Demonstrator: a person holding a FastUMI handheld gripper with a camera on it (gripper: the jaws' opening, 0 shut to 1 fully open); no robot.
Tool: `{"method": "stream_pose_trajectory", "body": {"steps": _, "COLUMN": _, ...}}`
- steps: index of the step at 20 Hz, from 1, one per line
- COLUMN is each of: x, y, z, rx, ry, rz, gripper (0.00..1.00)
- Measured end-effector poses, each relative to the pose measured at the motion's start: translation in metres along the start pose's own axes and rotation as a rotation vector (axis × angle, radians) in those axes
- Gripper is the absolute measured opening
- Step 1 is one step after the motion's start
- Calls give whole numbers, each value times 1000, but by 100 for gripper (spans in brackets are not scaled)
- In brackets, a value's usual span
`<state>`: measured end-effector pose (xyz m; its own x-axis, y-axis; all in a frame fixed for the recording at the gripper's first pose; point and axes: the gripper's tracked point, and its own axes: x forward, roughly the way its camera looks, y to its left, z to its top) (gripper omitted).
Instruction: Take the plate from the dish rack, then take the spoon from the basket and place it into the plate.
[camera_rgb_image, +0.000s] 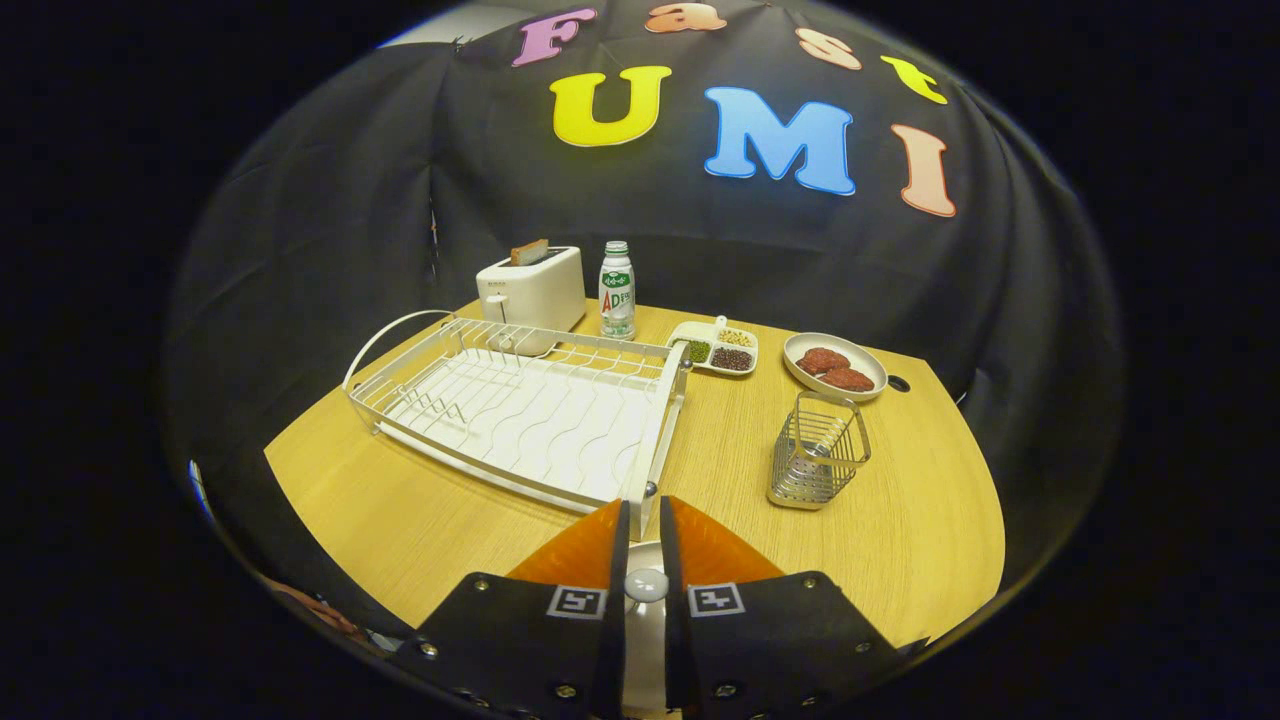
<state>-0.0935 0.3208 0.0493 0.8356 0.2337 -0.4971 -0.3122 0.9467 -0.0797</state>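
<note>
My gripper (645, 503) hangs low over the near part of the wooden table (400, 510), its fingers nearly together. A slim white piece with a rounded end, which looks like the spoon (645, 586), is clamped between them. A pale curved patch shows just below the fingertips; I cannot tell whether it is the plate. Just beyond the fingertips is the near corner of the white wire dish rack (520, 410), which holds no plate. The metal wire basket (818, 452) stands to the right, ahead of the fingers, and I see no spoon in it.
Behind the rack stand a white toaster (530, 290) with a slice of bread in it and a small bottle (617, 290). A divided dish of beans (715, 347) and an oval dish with two brown patties (835, 365) sit at the back right.
</note>
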Motion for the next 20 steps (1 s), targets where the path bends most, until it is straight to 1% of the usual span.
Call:
{"method": "stream_pose_trajectory", "body": {"steps": 2, "x": -2, "y": 1, "z": 2, "rx": -1, "ry": -6, "rz": 18, "gripper": 18}}
{"method": "stream_pose_trajectory", "body": {"steps": 8, "x": -12, "y": -9, "z": 7, "rx": -11, "ry": -27, "rz": 10, "gripper": 18}}
{"method": "stream_pose_trajectory", "body": {"steps": 10, "x": -19, "y": -15, "z": 16, "rx": -10, "ry": -51, "rz": 2, "gripper": 18}}
{"method": "stream_pose_trajectory", "body": {"steps": 14, "x": -37, "y": -39, "z": 56, "rx": 0, "ry": -144, "rz": -44, "gripper": 18}}
{"method": "stream_pose_trajectory", "body": {"steps": 20, "x": -84, "y": -100, "z": 131, "rx": 50, "ry": -327, "rz": -153, "gripper": 17}}
